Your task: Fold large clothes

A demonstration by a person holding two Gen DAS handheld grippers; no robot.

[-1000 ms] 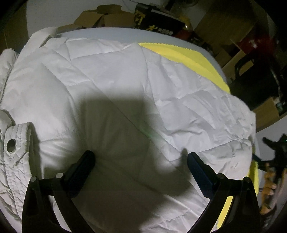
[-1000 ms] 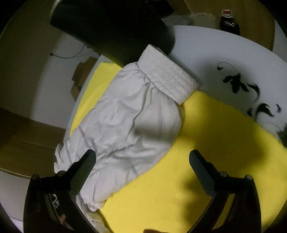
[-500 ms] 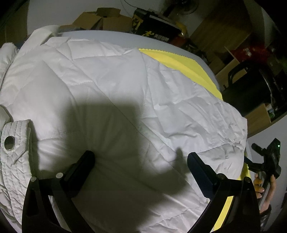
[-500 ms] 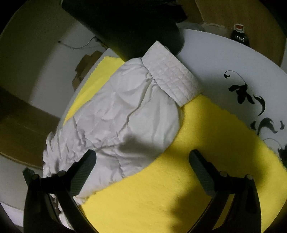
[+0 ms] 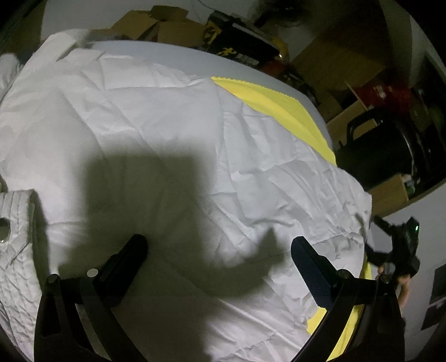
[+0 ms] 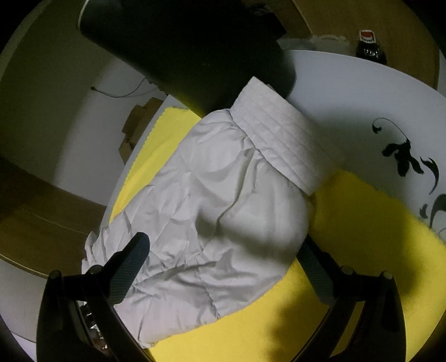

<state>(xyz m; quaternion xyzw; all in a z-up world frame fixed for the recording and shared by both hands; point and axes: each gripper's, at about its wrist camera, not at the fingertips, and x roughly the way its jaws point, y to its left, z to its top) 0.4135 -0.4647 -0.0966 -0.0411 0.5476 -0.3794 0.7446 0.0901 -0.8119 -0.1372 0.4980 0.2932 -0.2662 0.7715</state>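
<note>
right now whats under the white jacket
A yellow cloth lies under the white jacket, over the white table. Only its edges show in the left view; anything else beneath the jacket is hidden.

A dimly lit room is recorded. A round white table (image 6: 348, 92) bearing a black floral motif (image 6: 404, 156) is covered in part by a yellow cloth (image 6: 362, 222). Cardboard boxes (image 5: 156, 25) are stacked against a pale wall (image 6: 55, 117). A dark bottle (image 6: 369, 47) is noted at the table's far edge.
</note>
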